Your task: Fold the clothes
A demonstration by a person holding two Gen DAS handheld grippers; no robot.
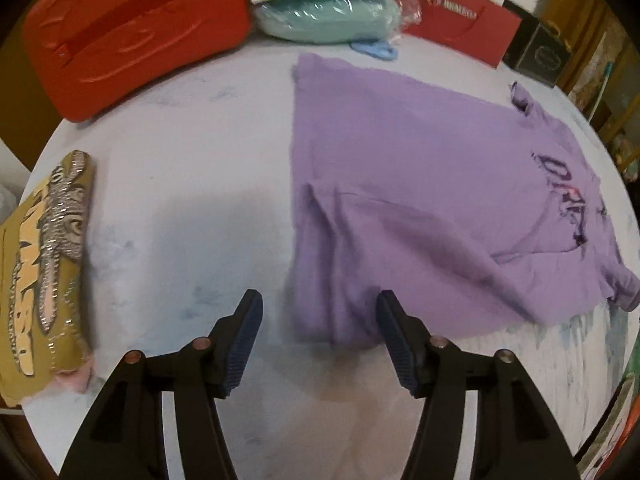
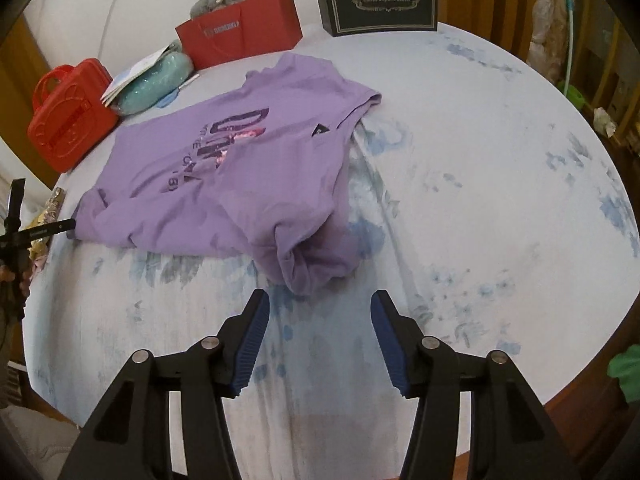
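Note:
A purple T-shirt (image 1: 420,200) with a dark print lies partly folded on the white, blue-flecked table cover (image 1: 180,184). My left gripper (image 1: 318,316) hangs open just above the shirt's near hem corner, with cloth showing between the fingers but not pinched. In the right wrist view the same shirt (image 2: 224,168) lies spread, one bunched sleeve end nearest. My right gripper (image 2: 320,316) is open a little short of that bunched end, above the bare cover. The left gripper (image 2: 52,229) shows as a thin black bar at the shirt's left edge.
A folded mustard garment (image 1: 44,276) with a tiger print lies at the left edge. Along the far side stand a red case (image 1: 132,28), a teal wrapped bundle (image 1: 328,16) under papers, a red paper bag (image 2: 244,28) and a black gift box (image 2: 380,0). The table cover (image 2: 500,200) stretches right.

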